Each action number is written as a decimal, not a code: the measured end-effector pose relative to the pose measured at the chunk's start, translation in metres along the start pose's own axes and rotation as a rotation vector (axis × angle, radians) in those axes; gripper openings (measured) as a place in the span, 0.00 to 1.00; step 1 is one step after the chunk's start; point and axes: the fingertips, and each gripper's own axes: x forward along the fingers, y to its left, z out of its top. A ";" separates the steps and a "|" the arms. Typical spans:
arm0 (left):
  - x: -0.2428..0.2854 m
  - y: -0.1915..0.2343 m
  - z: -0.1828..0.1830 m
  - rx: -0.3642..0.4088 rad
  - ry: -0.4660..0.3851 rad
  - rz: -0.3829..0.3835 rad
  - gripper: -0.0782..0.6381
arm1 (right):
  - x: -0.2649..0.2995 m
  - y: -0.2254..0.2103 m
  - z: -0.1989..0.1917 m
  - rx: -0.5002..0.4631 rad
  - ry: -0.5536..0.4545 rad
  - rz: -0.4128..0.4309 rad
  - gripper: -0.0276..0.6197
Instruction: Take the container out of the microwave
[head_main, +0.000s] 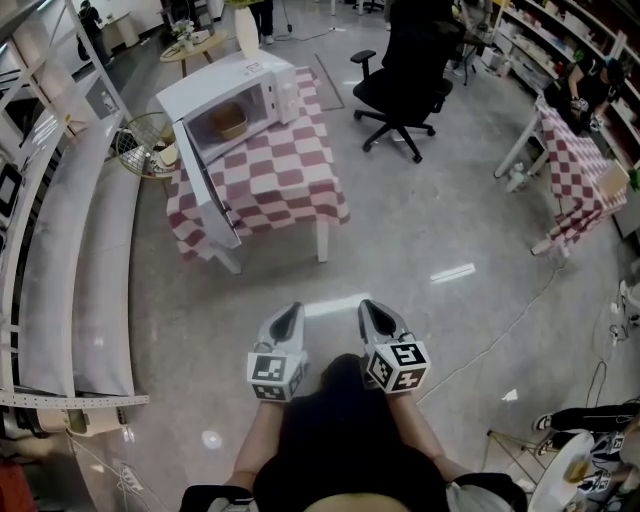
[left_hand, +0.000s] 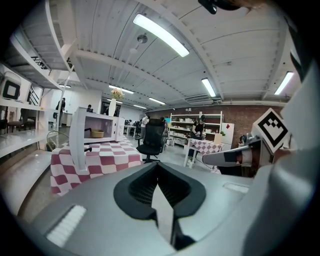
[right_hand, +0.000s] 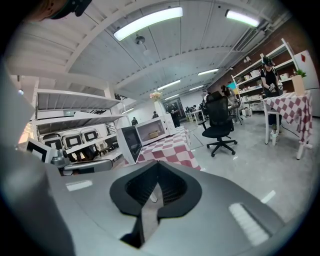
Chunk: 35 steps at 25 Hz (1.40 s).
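Observation:
A white microwave (head_main: 240, 90) stands on a table with a red-and-white checked cloth (head_main: 290, 175), well ahead of me. Its door (head_main: 205, 190) hangs wide open toward me. Inside sits a small tan container (head_main: 229, 122), also seen as the container (left_hand: 97, 133) and the container (right_hand: 153, 135) in the two gripper views. My left gripper (head_main: 287, 318) and right gripper (head_main: 375, 315) hover side by side over the floor, far short of the table. Both point toward the microwave with jaws shut and nothing between them. The left gripper (left_hand: 159, 170) and right gripper (right_hand: 158, 167) each show tips meeting.
A black office chair (head_main: 405, 85) stands right of the table. A second checked table (head_main: 580, 160) is at the far right, before shelving. Long white shelves (head_main: 70, 250) run down the left. A wire basket (head_main: 140, 145) sits beside the microwave table. Cables trail on the floor at right.

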 end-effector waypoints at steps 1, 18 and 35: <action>-0.001 -0.001 0.000 -0.001 0.002 -0.001 0.12 | -0.001 0.000 0.000 0.001 0.001 -0.001 0.04; -0.010 0.012 -0.008 -0.025 0.006 0.032 0.12 | -0.002 0.004 -0.008 -0.009 0.031 -0.018 0.04; 0.032 0.049 0.017 -0.037 -0.042 0.110 0.12 | 0.056 0.000 0.021 -0.051 0.058 0.036 0.04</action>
